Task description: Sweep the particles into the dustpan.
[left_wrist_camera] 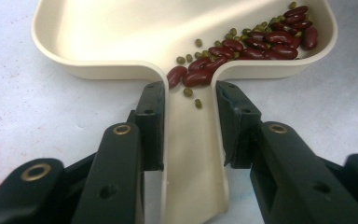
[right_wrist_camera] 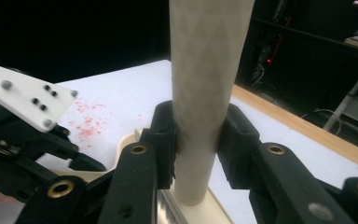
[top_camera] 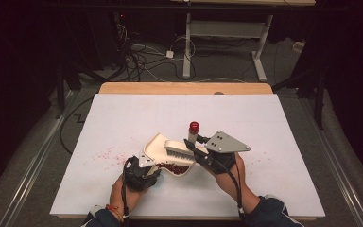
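Note:
A cream dustpan (top_camera: 157,143) lies mid-table, with red kidney beans (top_camera: 172,168) and small green beans (left_wrist_camera: 233,32) heaped in its near corner (left_wrist_camera: 265,39). My left gripper (top_camera: 144,172) is shut on the pan's flat handle (left_wrist_camera: 191,140), one jaw on each side. A cream brush (top_camera: 179,150) rests bristles-down in the pan; its round handle (right_wrist_camera: 209,60) rises steeply to a red tip (top_camera: 194,126). My right gripper (top_camera: 196,149) is shut on that handle, seen up close in the right gripper view (right_wrist_camera: 198,126).
A white mat (top_camera: 264,118) covers the wooden table (top_camera: 184,88). Red specks (top_camera: 108,155) stain the mat left of the pan. The left gripper's pale plate (right_wrist_camera: 28,98) sits close beside my right jaws. Cables and a desk frame lie on the floor beyond.

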